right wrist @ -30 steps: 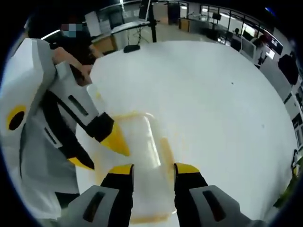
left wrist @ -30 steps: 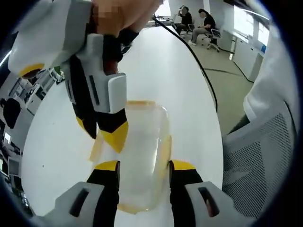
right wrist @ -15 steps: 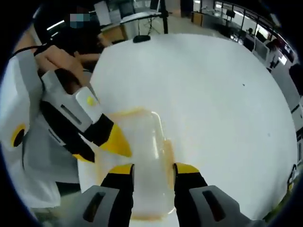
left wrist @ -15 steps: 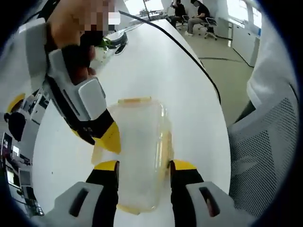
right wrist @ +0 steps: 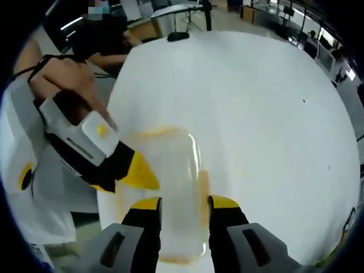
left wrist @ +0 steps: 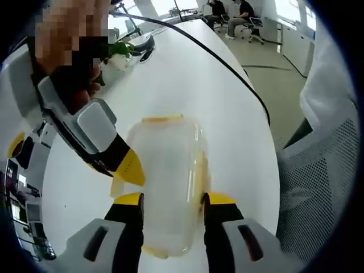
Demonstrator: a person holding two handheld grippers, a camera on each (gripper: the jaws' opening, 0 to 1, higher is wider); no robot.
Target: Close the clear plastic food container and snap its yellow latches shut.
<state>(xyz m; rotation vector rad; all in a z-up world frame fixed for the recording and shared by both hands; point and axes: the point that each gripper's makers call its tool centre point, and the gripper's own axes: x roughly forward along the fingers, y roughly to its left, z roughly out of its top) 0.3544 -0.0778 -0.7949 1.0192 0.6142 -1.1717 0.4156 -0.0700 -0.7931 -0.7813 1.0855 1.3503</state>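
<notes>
A clear plastic container [left wrist: 168, 176] with yellow latches [left wrist: 200, 177] on its edges lies flat on the white table [left wrist: 187, 85], lid on top. My left gripper [left wrist: 173, 200] hangs just over its near end, jaws apart with nothing held. The right gripper's yellow tip [left wrist: 129, 169] touches the container's left edge by a flared latch [left wrist: 116, 185]. In the right gripper view the same container [right wrist: 170, 176] lies under my right gripper [right wrist: 186, 205], also open. The left gripper's yellow tip [right wrist: 139, 173] rests at the container's left side there.
A black cable [left wrist: 227, 57] runs across the table toward the far end. A mesh chair [left wrist: 318, 187] stands at the right, beside a person's white clothing. A green plant [left wrist: 116, 51] and a dark object [right wrist: 178, 36] sit near the table's far edges. Hands [right wrist: 62, 74] hold the grippers.
Both views have drawn back a little from the container. The other gripper's yellow tip has slid off the lid toward the container's left edge. The container has stayed in place.
</notes>
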